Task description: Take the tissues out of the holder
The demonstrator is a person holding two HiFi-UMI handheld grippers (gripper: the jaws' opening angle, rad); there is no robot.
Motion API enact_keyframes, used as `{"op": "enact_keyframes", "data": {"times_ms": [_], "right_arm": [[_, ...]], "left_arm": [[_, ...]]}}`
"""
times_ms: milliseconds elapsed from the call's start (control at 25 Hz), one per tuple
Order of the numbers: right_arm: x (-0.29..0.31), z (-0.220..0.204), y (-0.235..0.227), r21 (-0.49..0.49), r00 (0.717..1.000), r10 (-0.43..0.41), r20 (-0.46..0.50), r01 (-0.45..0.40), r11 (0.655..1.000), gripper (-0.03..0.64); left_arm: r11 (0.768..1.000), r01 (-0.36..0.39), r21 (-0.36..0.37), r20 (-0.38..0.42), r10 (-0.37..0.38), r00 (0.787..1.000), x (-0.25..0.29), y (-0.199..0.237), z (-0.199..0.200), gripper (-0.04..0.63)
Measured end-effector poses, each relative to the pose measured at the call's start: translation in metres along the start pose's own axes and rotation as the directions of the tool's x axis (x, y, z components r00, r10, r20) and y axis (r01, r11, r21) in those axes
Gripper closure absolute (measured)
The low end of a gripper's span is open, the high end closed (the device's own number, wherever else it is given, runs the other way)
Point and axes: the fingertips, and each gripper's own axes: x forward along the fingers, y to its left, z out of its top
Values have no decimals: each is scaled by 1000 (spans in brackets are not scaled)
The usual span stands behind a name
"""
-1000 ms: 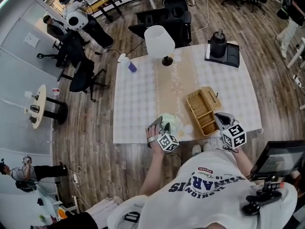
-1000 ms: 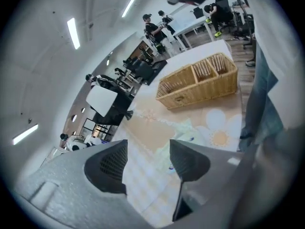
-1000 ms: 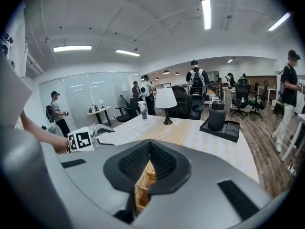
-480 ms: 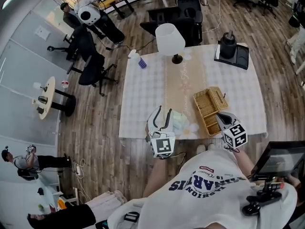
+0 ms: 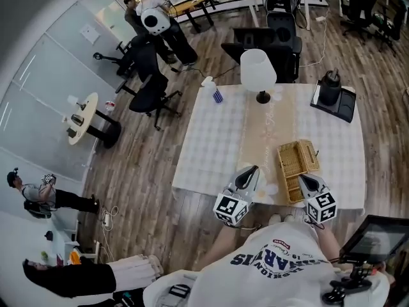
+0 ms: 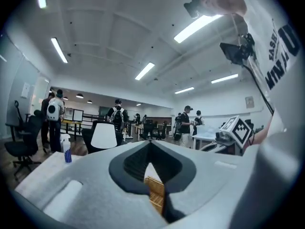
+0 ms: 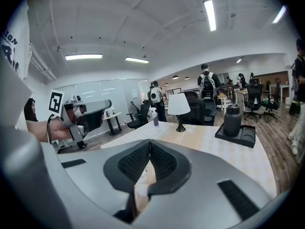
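Note:
The wicker holder (image 5: 296,166) sits near the front edge of the white-clothed table (image 5: 217,146); its weave also shows through the left gripper view's jaw gap (image 6: 155,194). My left gripper (image 5: 252,172) hovers level just left of it. Its jaws have just been closing and the tips now meet with nothing between them (image 6: 150,144). A pale tissue (image 5: 269,188) peeks out on the table between the grippers, mostly hidden under the left one. My right gripper (image 5: 300,178) sits at the holder's near end, tips together and empty (image 7: 150,142).
A white lamp (image 5: 257,69) stands at the back on the beige runner. A spray bottle (image 5: 216,94) is at the back left, a dark jug (image 5: 330,86) on a black tray (image 5: 342,105) at the back right. Office chairs and people are beyond the table.
My left gripper has lifted off the table, rolled over and closed its jaws, leaving the tissue lying on the table. The right gripper has barely shifted beside the holder.

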Motion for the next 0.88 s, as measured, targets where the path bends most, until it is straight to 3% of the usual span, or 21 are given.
{"op": "enact_keyframes", "data": {"times_ms": [40,160,280,600,880], "right_arm": [[-3,0,3,8,1000,-1,1,1,1000,609],[-4,1,9,9,1000,5,14,-5,1000,609],[-5,4,11,-9,999,18,27,-18,1000,609],[-18,8,17,-38,998,32,53,-30,999,610],[-24,19,15,-63,995,41,89,-35,997,611]], "left_arm": [[1000,23,-14,-22,-24,999,-1,-8,-5,590],[994,110,7,-83,-109,991,2,-32,-19,591],[984,176,-23,-74,-178,981,11,-50,-23,591],[979,187,-81,-87,-193,977,16,-62,-36,591],[983,153,-105,-96,-163,982,17,-51,-41,591]]}}
